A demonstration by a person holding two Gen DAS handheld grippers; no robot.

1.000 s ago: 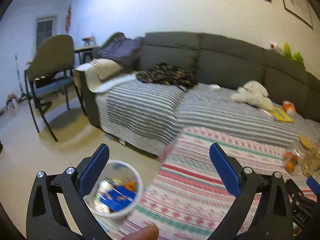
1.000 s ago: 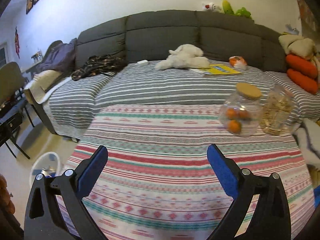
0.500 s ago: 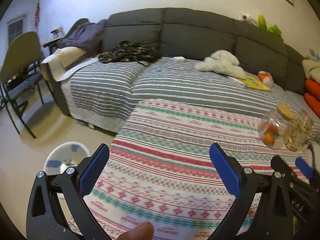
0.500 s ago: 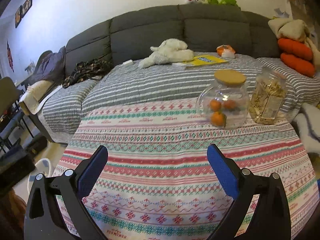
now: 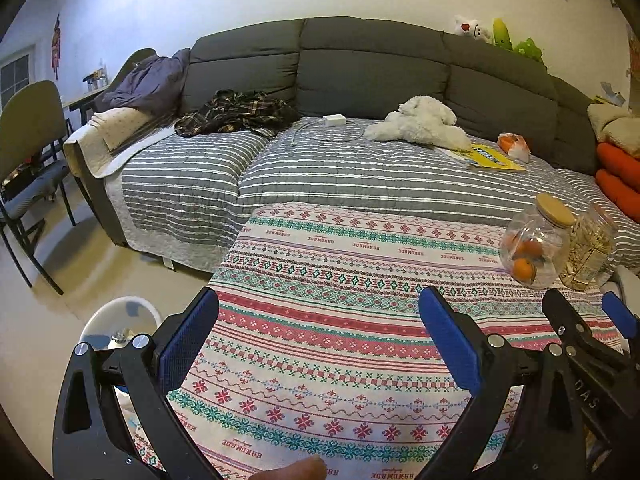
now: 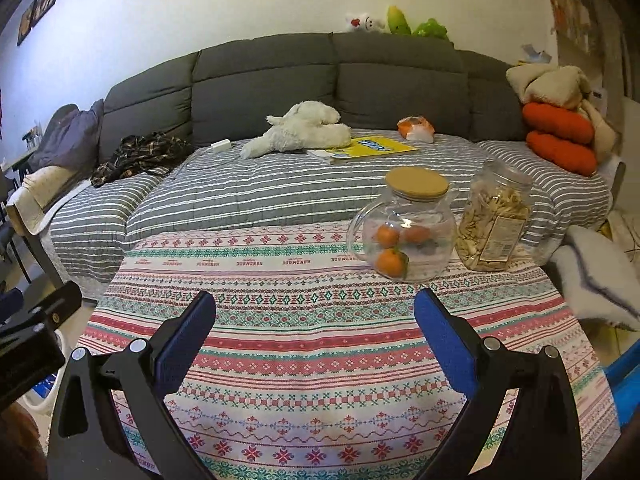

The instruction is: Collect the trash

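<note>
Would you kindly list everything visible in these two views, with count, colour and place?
White plastic trash bin: one, on the floor left of the table.
Patterned red-and-teal tablecloth: one, covering the table.
Glass jar with wooden lid: one, clear, holding oranges, on the table's far right.
Clear jar of pale snacks: one, beside the first jar.
Dark grey sofa: one, behind the table, under a striped grey cover.
White plush toy: one, on the sofa seat.
Yellow book: one, beside the plush.
Plaid dark garment: one, on the sofa's left.
Orange cushions: two, stacked at the sofa's right end.
Left gripper: black, blue pads, open, empty.
Right gripper: same, open, empty.
</note>
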